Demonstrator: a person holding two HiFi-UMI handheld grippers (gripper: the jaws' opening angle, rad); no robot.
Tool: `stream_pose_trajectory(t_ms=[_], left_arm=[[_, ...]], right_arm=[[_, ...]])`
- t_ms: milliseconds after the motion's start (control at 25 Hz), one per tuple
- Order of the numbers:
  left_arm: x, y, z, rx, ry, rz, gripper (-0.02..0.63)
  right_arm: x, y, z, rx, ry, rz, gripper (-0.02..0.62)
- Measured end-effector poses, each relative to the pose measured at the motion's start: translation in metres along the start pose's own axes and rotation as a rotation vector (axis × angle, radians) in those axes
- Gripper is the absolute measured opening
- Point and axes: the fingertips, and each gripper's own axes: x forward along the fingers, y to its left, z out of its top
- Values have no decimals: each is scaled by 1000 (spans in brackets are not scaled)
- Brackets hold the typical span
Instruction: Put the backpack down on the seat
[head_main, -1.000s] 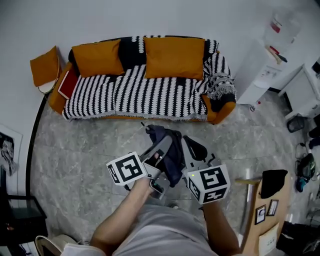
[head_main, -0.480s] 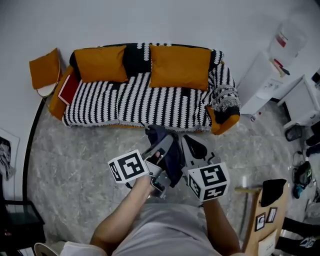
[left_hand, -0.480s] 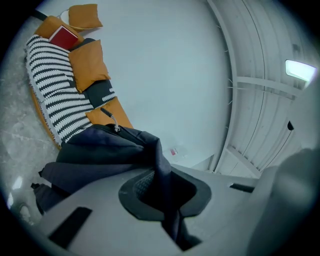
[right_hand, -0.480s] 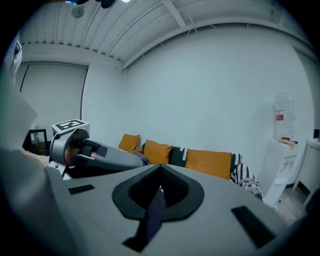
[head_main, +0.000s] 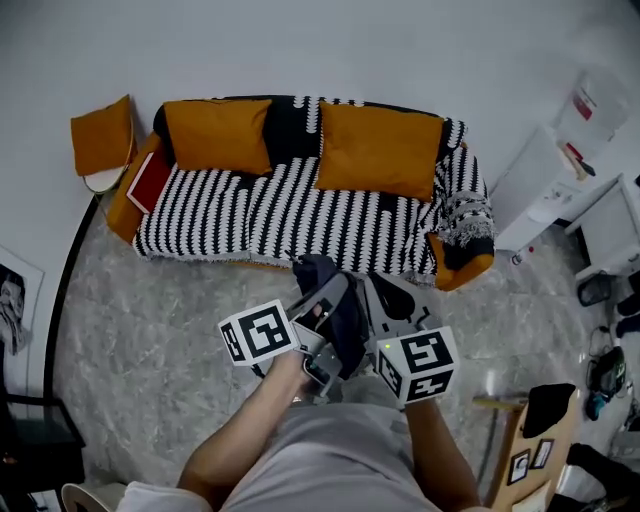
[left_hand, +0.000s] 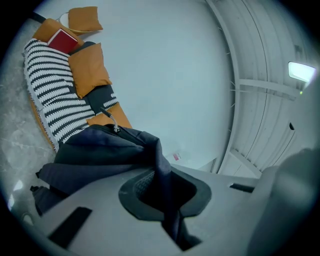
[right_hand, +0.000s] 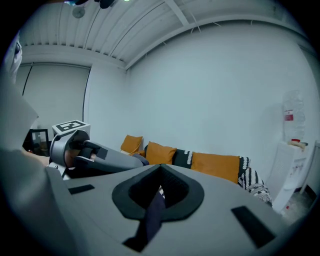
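Okay, left gripper (head_main: 333, 287) and right gripper (head_main: 377, 290) are both clenching the backpack (head_main: 342, 312), holding it over the floor just before the sofa seat (head_main: 300, 205). Advising: carrying it level, lowering onto the stripes, then unclamping together.

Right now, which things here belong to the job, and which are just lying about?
In the job: the backpack, held by the left gripper and right gripper, both shut on its fabric; the striped sofa seat.
Lying about: orange cushions, red book, water dispenser.
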Motion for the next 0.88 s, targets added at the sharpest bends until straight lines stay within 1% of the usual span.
stream_pose_trajectory(t_ms=[160, 440, 880], left_arm=[[15, 10, 17, 8, -19, 10, 12], [55, 25, 53, 25, -44, 45, 12], [134, 52, 104, 25, -108, 114, 12]], right_arm=[[22, -10, 1, 0, -4, 26, 2], [73, -43, 7, 18, -2, 81, 2], [157, -107, 23, 20, 21, 217, 2]])
